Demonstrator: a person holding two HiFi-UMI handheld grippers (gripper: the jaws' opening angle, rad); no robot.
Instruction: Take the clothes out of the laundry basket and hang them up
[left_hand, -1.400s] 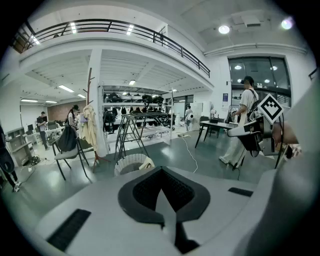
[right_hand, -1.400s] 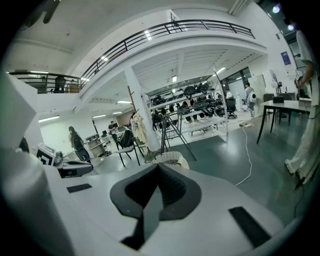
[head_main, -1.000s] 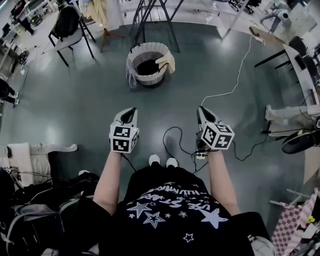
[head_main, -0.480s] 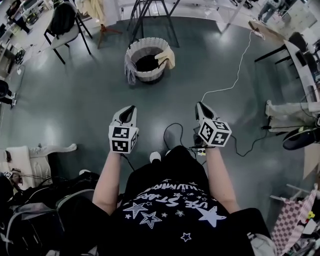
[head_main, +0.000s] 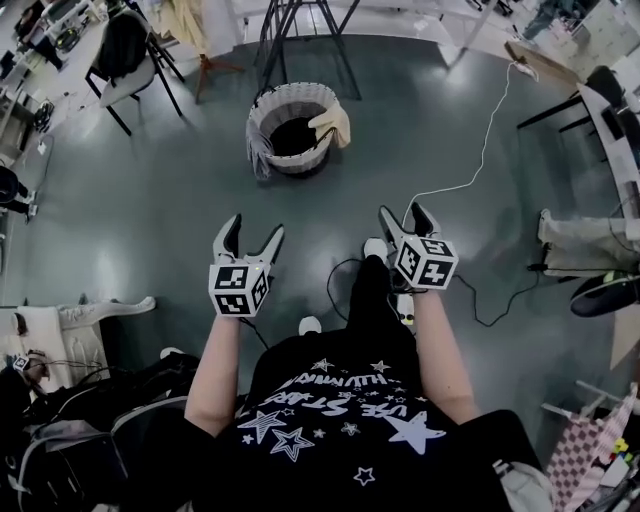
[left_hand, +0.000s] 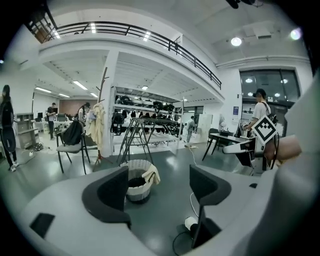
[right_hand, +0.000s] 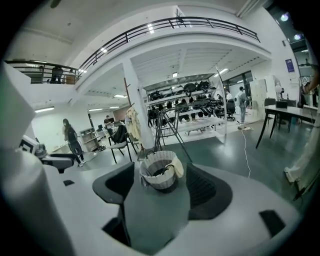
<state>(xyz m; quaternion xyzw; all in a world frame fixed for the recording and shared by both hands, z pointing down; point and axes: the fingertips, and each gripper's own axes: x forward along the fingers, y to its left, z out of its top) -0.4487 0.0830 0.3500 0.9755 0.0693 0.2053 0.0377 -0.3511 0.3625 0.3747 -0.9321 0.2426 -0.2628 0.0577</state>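
Laundry basket (head_main: 300, 160) stands well ahead: bring left hand-held gripper (head_main: 255, 228) and right hand-held gripper (head_main: 401, 212), jaws just opened wide, empty, over it.

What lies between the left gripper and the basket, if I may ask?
Only bare floor, as the head view shows; the left gripper has just been opening its jaws, with nothing between them.
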